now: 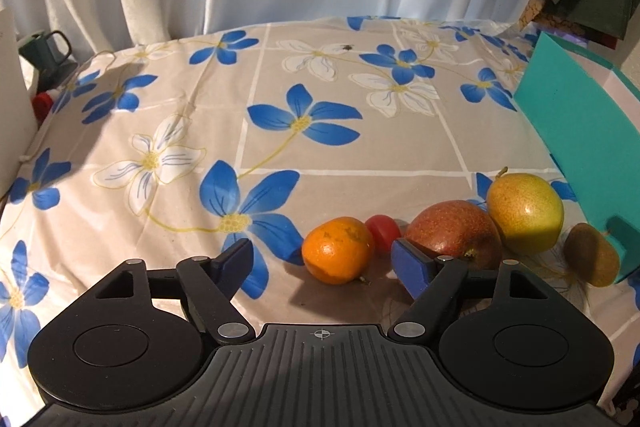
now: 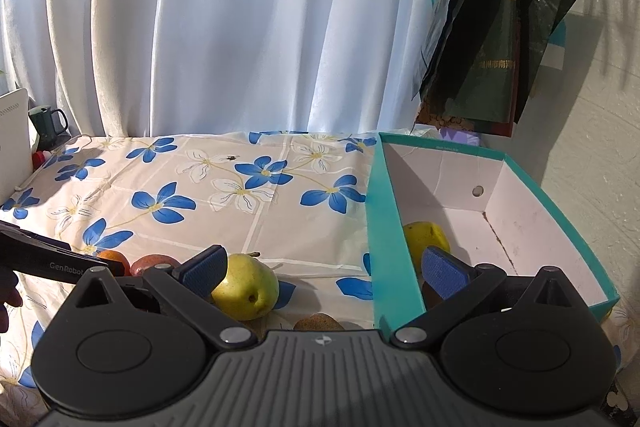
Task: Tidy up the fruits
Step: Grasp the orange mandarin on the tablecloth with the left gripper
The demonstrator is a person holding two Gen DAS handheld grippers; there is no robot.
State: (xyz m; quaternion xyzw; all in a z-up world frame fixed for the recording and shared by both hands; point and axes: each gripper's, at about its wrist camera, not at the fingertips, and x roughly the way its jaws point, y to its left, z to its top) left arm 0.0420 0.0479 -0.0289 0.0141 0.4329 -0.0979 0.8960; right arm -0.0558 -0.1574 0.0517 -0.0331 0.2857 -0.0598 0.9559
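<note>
An orange [image 1: 338, 251] lies on the flowered tablecloth between the blue pads of my left gripper [image 1: 324, 263], which is open; neither pad touches it. Behind it sits a small red fruit [image 1: 382, 231], then a red-brown mango [image 1: 452, 235], a yellow-green pear [image 1: 524, 213] and a kiwi [image 1: 592, 255] beside the teal box [image 1: 580, 131]. My right gripper [image 2: 324, 269] is open and holds nothing, straddling the near wall of the teal box [image 2: 560, 211]. The pear [image 2: 246, 291] sits by its left finger, the kiwi [image 2: 318, 323] below. A yellow fruit [image 2: 424, 237] lies inside the box.
A dark mug [image 2: 48, 125] and a white panel [image 2: 14, 143] stand at the table's far left. White curtains hang behind the table. Dark bags [image 2: 500, 39] hang on the wall above the box. The left gripper's body [image 2: 40, 259] shows at the left edge.
</note>
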